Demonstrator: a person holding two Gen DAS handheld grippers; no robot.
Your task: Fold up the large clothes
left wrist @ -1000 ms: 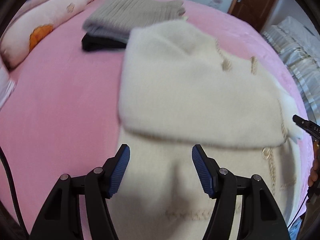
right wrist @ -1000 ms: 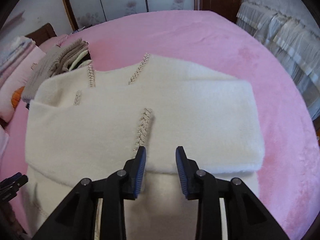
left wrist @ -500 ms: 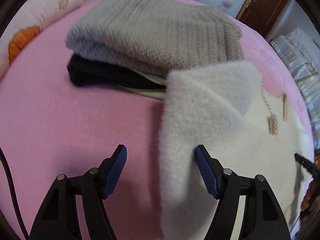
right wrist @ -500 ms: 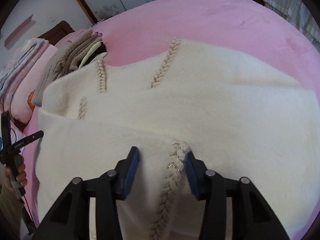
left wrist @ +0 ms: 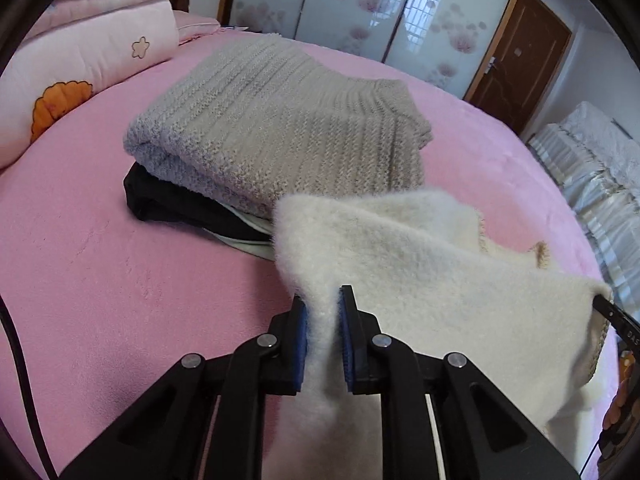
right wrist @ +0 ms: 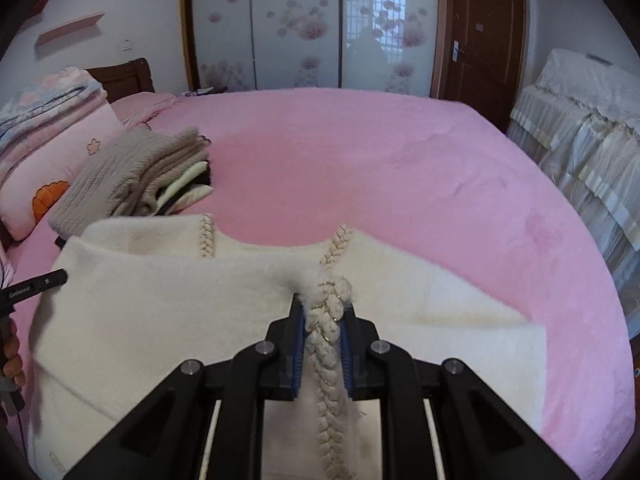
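Both grippers, left [left wrist: 323, 312] and right [right wrist: 324, 320], pinch the cream sweater [right wrist: 160, 312], probably mid-fold; next, lift together evenly.

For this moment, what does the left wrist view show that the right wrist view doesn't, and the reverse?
Only the left wrist view: the left gripper shut on a fluffy edge of the cream fuzzy sweater, and the black folded garment under the beige ribbed knit sweater.

Only the right wrist view: the right gripper shut on the sweater's braided rope trim, and the wall-mounted pink shelf.

Both: the pink plush bedspread, the pile of folded clothes, the flower-print pink quilt, the floral sliding wardrobe doors and the brown door.
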